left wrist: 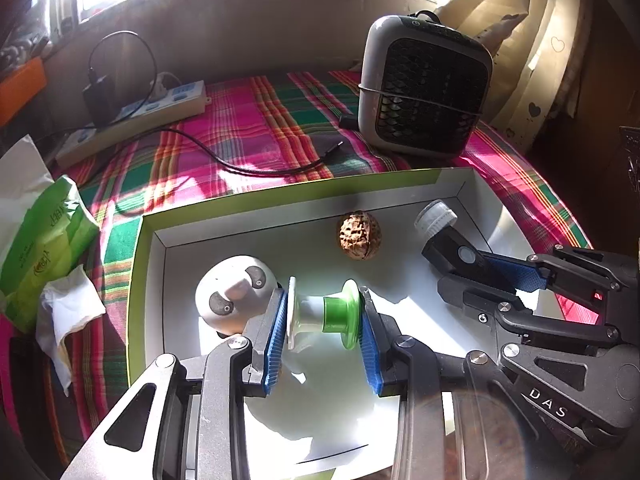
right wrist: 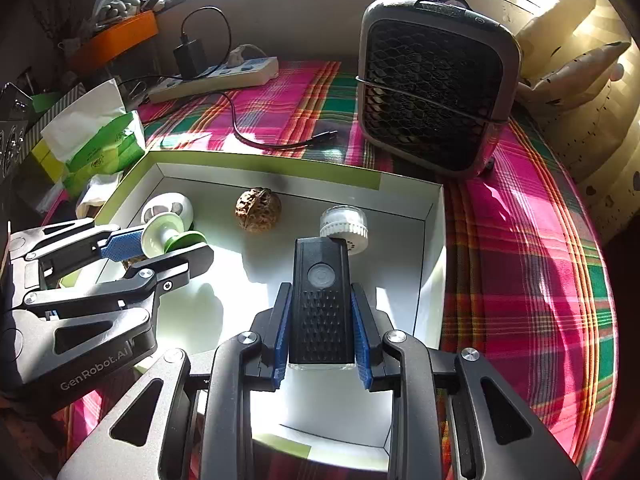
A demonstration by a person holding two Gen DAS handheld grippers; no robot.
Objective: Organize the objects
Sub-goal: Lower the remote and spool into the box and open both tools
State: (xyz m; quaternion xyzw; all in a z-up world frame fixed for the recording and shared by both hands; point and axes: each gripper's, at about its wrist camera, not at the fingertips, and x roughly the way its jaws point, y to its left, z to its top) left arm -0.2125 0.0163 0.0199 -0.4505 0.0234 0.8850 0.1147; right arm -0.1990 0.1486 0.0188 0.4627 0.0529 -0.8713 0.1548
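My left gripper (left wrist: 323,306) is shut on a white-and-green spool (left wrist: 324,314), its blue pads pressing on both end flanges, low over the white box with a green rim (left wrist: 135,280). A white round panda-faced object (left wrist: 236,300) lies just left of the spool, and a walnut (left wrist: 359,235) rests near the far wall. My right gripper (right wrist: 320,294) is shut on a black light (right wrist: 320,276) whose white round cap (right wrist: 344,224) points at the box's far wall (right wrist: 260,165). From the right wrist view, the left gripper (right wrist: 168,246) and the spool (right wrist: 160,238) are at the left.
A grey fan heater (left wrist: 424,88) stands behind the box on the plaid cloth (right wrist: 520,280). A power strip (left wrist: 140,116) with a charger and a black cable (left wrist: 240,166) lie at the back left. A green tissue pack (left wrist: 44,248) and a crumpled tissue (left wrist: 68,308) sit left of the box.
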